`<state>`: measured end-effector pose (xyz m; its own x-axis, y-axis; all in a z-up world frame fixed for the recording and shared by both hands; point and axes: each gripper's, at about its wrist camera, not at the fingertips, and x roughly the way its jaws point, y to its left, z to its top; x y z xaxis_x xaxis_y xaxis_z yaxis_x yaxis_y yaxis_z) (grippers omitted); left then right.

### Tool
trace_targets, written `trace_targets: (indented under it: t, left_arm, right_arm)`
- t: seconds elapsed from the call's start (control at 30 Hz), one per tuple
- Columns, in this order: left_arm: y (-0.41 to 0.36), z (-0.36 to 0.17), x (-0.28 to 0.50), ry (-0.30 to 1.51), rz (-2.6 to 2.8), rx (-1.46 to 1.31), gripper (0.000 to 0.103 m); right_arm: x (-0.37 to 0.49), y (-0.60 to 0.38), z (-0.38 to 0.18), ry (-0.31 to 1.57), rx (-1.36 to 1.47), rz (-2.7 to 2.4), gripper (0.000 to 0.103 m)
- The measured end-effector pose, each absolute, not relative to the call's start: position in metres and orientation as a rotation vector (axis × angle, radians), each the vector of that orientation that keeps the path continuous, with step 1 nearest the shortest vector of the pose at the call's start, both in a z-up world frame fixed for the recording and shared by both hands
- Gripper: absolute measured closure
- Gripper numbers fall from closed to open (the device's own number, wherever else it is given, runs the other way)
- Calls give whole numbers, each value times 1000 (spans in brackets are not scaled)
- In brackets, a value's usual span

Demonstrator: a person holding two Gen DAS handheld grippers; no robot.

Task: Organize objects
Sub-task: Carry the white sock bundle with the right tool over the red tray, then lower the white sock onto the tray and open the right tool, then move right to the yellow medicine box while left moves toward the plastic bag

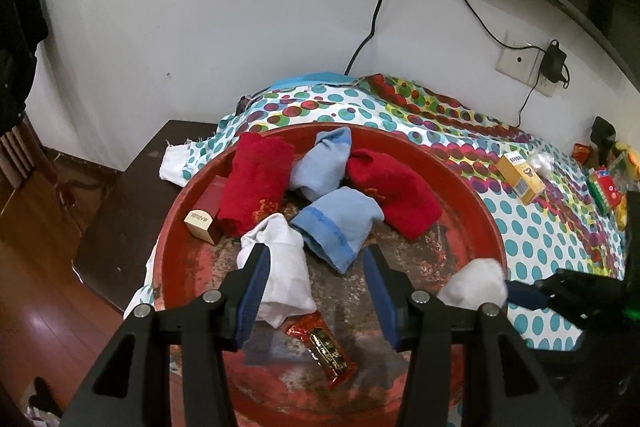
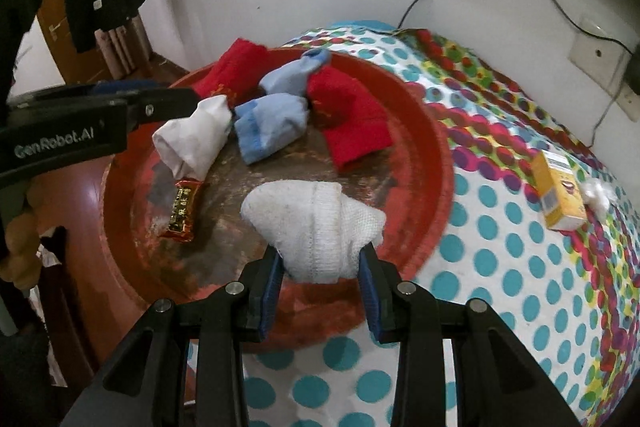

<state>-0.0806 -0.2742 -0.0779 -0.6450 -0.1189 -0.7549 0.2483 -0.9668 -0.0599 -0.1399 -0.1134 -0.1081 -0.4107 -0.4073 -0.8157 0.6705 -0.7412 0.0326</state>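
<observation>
A round red tray (image 1: 486, 223) (image 2: 434, 131) lies on a dotted cloth and holds several folded socks. My right gripper (image 2: 322, 263) is shut on a white sock (image 2: 316, 223), held over the tray's near rim; the same white sock (image 1: 476, 283) shows at the right in the left wrist view. My left gripper (image 1: 316, 259) hangs open above the tray, nothing between its fingers, just over another white sock (image 1: 280, 267) (image 2: 196, 139). Two red socks (image 1: 256, 183) (image 1: 392, 195) and two blue socks (image 1: 340, 223) (image 1: 324, 163) lie further back. A red snack packet (image 1: 324, 351) (image 2: 182, 213) lies on the tray floor.
A small maroon box (image 1: 206, 211) leans at the tray's left rim. A yellow carton (image 1: 520, 177) (image 2: 558, 193) lies on the dotted cloth (image 2: 500, 247) to the right, with more small items at the far right. The wall with cables and a socket (image 1: 520, 61) stands behind.
</observation>
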Motion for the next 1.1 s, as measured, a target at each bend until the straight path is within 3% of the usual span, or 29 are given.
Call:
trace_targets:
  t: [0.4,0.47,0.53,0.83,1.1]
  left_arm:
    - [-279,-80,-82,271,-2657,1216,53]
    - [-279,-81,-82,269,-2654,1221,53]
    - [-278,-82,-83,268,-2653,1225,53]
    - [-270,-84,-85,249,-2659,1250,53]
    - [-264,-92,-91,222,-2642,1295,53]
  right_arm:
    - [-140,-142,-129,434,1199,-2085,64]
    - [-138,-141,-129,430,1187,-2089,46]
    - [-136,-139,-125,429,1160,-2107,34]
    - [-144,-107,-103,374,1100,-2185,34]
    - [-202,-33,-100,353,1161,-2398,29]
